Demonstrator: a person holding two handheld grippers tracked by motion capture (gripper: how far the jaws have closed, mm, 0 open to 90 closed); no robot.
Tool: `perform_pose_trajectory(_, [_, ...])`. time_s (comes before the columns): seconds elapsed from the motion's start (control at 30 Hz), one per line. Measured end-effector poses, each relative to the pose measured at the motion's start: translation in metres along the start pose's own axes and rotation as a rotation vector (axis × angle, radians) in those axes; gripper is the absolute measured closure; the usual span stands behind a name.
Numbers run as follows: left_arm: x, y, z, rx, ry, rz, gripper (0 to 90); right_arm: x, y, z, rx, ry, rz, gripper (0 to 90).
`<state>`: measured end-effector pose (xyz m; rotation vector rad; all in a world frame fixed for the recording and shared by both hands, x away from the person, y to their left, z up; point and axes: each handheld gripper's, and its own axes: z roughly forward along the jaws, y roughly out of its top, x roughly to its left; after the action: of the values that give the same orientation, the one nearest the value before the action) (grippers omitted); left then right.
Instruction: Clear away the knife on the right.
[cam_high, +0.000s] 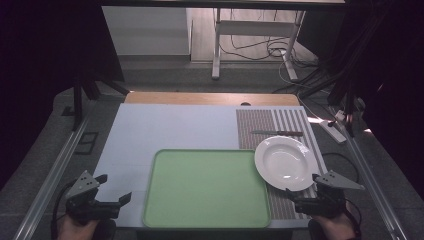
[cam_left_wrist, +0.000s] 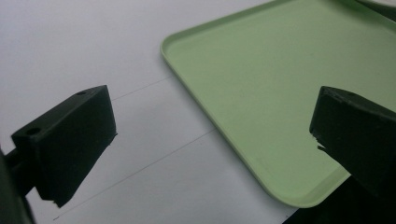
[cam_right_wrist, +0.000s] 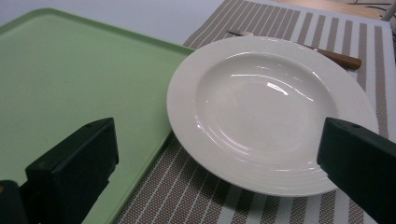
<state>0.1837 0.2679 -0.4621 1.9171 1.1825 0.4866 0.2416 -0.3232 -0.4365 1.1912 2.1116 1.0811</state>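
A white deep plate (cam_high: 286, 162) (cam_right_wrist: 271, 112) sits on a brown striped placemat (cam_high: 260, 125) (cam_right_wrist: 187, 191), its left rim overlapping the edge of an empty light green tray (cam_high: 205, 187) (cam_left_wrist: 261, 84) (cam_right_wrist: 70, 70). Behind the plate lies a knife (cam_high: 277, 133) (cam_right_wrist: 334, 56) with a wooden handle. My left gripper (cam_high: 116, 188) (cam_left_wrist: 215, 116) hovers open over the white table surface, just left of the tray's near left corner. My right gripper (cam_high: 302, 185) (cam_right_wrist: 219, 140) stands open at the plate's near edge, holding nothing.
The white table top (cam_high: 170, 125) has a wooden strip along its far edge. Metal rails (cam_high: 55, 170) run down both sides. Beyond the table stand a desk leg (cam_high: 216, 45) and loose cables (cam_high: 280, 50) on the floor.
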Motion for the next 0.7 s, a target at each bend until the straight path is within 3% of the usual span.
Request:
perform_pose_trajectory(0.07, [0.0008,0.0002,-0.0009,-0.010,-0.018,-0.020,0.0,0.0003,0.0002,0.0008,0.007,0.005,-0.007,0.0])
perform_pose_trajectory(0.37, [0.0021,-0.0007,-0.0006,0.000,-0.028,-0.035,0.1,0.0016,0.0012,0.0031,0.022,0.042,-0.032,0.0])
perform_pose_trajectory(0.7, [0.0016,-0.0015,-0.0011,-0.003,-0.030,-0.033,0.7,0.0018,0.0023,0.0064,0.047,0.061,-0.042,0.0])
